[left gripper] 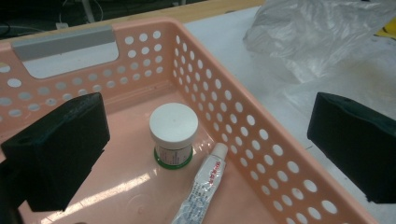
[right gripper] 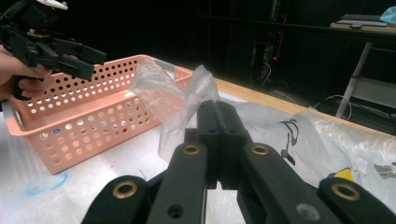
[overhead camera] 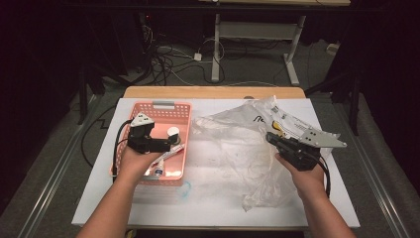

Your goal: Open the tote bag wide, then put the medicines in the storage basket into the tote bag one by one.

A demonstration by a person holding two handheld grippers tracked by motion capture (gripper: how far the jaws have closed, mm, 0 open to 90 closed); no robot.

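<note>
A pink perforated basket (overhead camera: 163, 105) (left gripper: 233, 116) (right gripper: 93, 116) stands on the left of the white table cover. In it are a white-lidded jar (overhead camera: 173, 132) (left gripper: 173, 126) and a small tube (overhead camera: 166, 156) (left gripper: 205, 182) lying beside the jar. My left gripper (overhead camera: 171, 143) (left gripper: 205, 140) (right gripper: 86, 63) hovers over the basket, open wide, with nothing between its pads (left gripper: 58, 154). A crumpled clear plastic bag (overhead camera: 233, 144) (left gripper: 317, 32) (right gripper: 173, 98) lies to the right of the basket. My right gripper (overhead camera: 272, 138) (right gripper: 217, 109) is shut on a fold of that bag, which stands up from the jaw tips.
The white cover (overhead camera: 213, 198) lies over a wooden table (overhead camera: 213, 92). A blue scribble (overhead camera: 185, 186) (right gripper: 46, 182) marks the cover by the basket's near corner. A printed label with a yellow patch (overhead camera: 278, 126) (right gripper: 345, 173) shows on the bag. Desk legs and cables stand on the floor beyond.
</note>
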